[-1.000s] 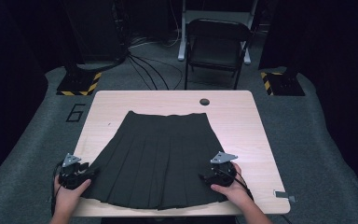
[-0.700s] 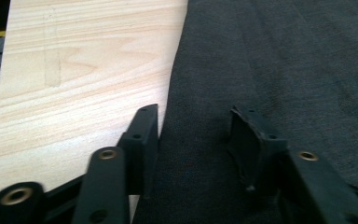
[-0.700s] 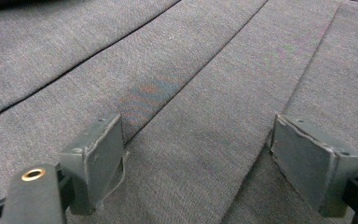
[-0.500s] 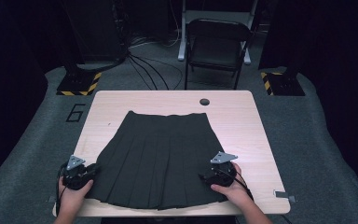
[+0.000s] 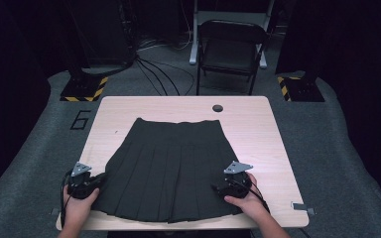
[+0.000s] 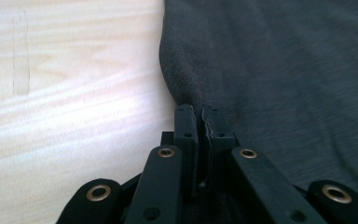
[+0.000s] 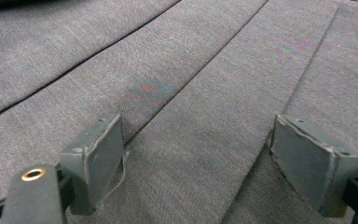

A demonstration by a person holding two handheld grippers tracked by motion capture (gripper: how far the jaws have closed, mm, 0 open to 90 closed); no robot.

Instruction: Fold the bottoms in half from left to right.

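Pale wood table (image 5: pixel 273 148) (dark room) bears a pleated skirt (image 5: pixel 171 168).

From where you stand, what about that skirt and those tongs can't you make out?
- Skirt: its underside lies against the table in the high view.
- Left tongs: in the left gripper view they have just closed on the skirt's edge; how much cloth sits between them is hidden by the jaws themselves.
- Right tongs: they stand open over the pleats; whether the tips touch the cloth I cannot tell.
- Chair: its lower legs fade into shadow in the high view.
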